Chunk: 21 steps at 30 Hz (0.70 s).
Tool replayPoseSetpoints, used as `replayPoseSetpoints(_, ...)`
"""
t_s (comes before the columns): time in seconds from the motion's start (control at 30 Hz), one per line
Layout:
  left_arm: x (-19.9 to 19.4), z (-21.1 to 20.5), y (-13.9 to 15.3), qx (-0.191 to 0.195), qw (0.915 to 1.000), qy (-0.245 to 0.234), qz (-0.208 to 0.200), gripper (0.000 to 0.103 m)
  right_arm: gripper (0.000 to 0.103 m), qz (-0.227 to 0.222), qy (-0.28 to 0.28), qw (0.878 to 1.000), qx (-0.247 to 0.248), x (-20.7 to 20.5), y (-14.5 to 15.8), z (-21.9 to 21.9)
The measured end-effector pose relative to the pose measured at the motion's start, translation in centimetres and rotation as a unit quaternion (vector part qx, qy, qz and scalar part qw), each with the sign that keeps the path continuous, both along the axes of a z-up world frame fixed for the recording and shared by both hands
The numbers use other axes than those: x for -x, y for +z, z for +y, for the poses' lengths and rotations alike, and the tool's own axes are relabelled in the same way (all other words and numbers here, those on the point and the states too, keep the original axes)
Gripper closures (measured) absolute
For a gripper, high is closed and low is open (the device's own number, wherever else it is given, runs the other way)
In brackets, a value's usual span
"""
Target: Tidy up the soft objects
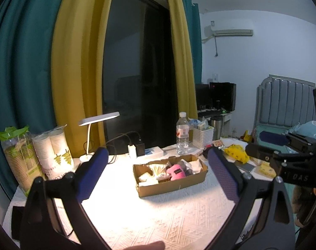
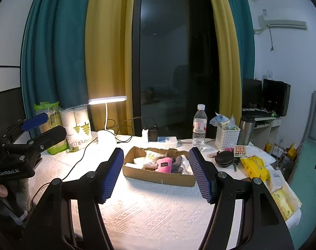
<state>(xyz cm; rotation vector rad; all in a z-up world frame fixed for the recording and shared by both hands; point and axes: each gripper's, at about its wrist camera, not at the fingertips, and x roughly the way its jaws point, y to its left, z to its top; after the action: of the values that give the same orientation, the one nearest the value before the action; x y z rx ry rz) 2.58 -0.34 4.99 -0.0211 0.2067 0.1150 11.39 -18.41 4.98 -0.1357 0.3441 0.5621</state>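
Cardboard tray [image 2: 158, 178] ahead of both grippers, unheld.
Right gripper [image 2: 156, 175] and left gripper [image 1: 156, 175] released (nothing between pads); approach pink plush [image 2: 164, 164] squarely.

1. shallow cardboard box [image 2: 158, 176], open top, sits on the desk [image 2: 149, 212] under the lamp light
2. pink plush toy [image 2: 164, 164] lying mid-box
3. grey soft thing [image 2: 177, 162] right beside it, touching
4. pale, whitish soft bits [image 2: 140, 160] fill the left side

A lit desk lamp [image 2: 107, 100] floods the white desk [image 2: 158, 212] with warm glare; the room behind stays dim (fisheye edges bend and blacken).
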Motion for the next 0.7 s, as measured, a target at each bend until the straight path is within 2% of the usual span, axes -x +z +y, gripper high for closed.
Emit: replayPoseSetpoints(0.7, -0.11, -0.36, 0.11, 0.0, 1.0, -0.002, 0.001, 0.005, 0.035, 0.003, -0.008, 1.0, -0.003, -0.16, -0.38, -0.25)
